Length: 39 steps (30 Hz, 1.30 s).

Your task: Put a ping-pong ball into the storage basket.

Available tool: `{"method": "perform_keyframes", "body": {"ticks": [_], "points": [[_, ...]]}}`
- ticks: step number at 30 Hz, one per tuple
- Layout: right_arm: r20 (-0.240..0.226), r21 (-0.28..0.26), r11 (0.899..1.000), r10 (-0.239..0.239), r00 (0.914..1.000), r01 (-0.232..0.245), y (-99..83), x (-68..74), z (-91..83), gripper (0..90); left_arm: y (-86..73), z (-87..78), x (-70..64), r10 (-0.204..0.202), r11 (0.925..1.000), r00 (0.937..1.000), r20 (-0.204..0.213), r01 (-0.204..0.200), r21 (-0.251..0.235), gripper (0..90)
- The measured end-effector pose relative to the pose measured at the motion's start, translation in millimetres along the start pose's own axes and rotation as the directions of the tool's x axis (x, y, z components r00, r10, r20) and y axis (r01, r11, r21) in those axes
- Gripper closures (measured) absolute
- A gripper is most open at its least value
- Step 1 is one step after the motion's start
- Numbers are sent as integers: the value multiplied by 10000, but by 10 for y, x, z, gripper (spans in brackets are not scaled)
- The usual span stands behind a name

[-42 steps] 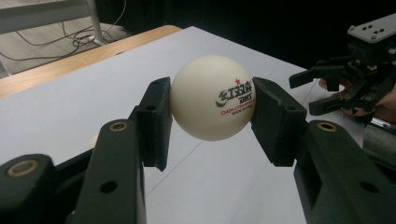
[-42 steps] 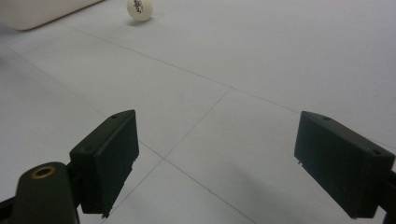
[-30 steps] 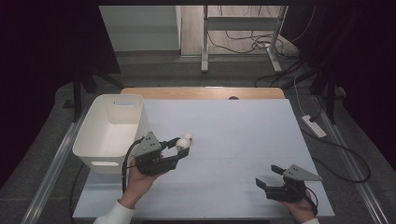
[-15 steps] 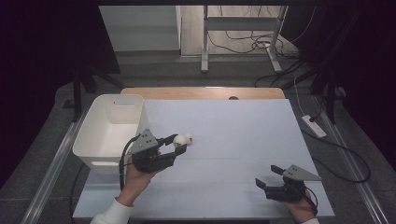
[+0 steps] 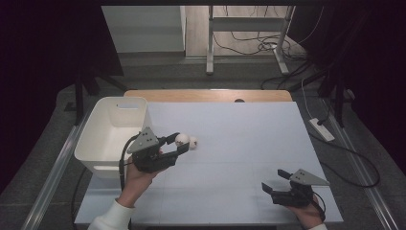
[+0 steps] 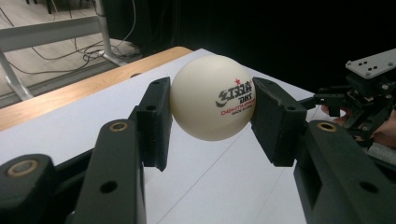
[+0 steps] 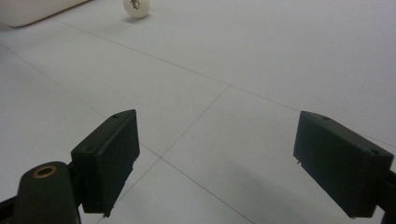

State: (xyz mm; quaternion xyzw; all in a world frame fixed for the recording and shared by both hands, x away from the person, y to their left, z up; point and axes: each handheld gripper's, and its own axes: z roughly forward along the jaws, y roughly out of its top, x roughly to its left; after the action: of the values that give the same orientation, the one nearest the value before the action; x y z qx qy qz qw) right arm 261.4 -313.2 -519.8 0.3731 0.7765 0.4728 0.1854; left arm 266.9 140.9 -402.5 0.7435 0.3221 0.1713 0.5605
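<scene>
A table-tennis ball (image 6: 212,97) is held clamped between the left gripper (image 5: 181,142) jaws, raised; carriage toward the white bin (image 5: 111,134) at nine o'clock is judged next, the right gripper (image 5: 274,184) resting wide open, empty.

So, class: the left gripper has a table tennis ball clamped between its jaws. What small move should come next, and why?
Probably carry the held ball leftward toward the white bin. The left gripper has it firmly pinched on both sides and lifted above the table, and the bin stands open just beside that hand. A second ball lies on the table; the right gripper is open and idle.
</scene>
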Motion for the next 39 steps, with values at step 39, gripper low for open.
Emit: {"method": "perform_keyframes", "body": {"ticks": [39], "points": [[94, -11, 10000, 19, 10000, -19, -1, -2, -8, 145, 151, -98, 255, -173, 9998, 9980, -603, 170, -57, 509]]}}
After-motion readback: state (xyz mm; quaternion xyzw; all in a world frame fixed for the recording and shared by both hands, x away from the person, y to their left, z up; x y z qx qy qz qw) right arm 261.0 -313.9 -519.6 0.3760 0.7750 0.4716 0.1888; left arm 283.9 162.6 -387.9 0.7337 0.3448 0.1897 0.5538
